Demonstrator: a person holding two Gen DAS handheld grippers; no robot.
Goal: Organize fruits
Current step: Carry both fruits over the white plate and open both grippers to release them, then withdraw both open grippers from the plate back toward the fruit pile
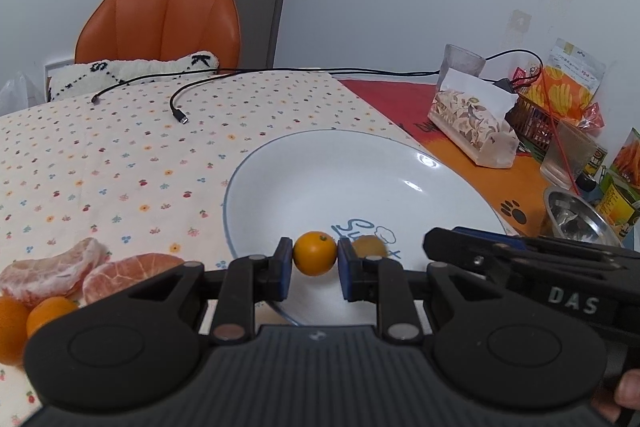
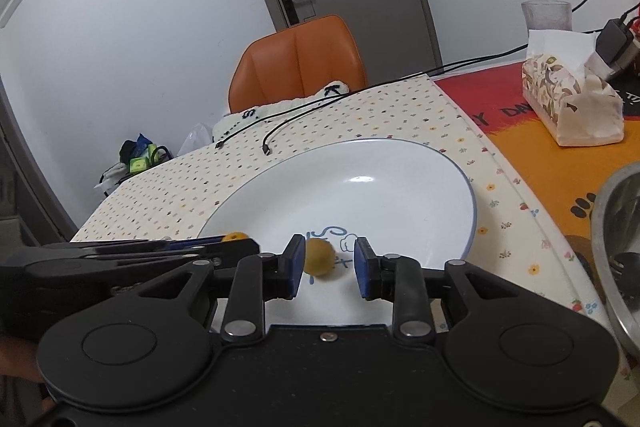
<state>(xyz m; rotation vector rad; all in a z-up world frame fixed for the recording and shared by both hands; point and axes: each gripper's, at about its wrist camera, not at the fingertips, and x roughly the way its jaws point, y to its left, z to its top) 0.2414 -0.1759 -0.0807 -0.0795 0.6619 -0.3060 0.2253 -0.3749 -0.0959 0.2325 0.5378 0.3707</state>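
The left gripper (image 1: 315, 269) jaws squeeze a small orange (image 1: 315, 253); the right gripper (image 2: 327, 267) jaws stand open around a yellow fruit (image 2: 319, 256) at the plate's (image 2: 400, 195) 6 o'clock.

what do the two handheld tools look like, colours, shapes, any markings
Both match: the left tool and the right tool have matte black plastic bodies with two round discs, angular black linkage arms with silver pivot pins, and flat blue pads on black fingers. White letters DAS mark the right tool's side. No cables show on either.
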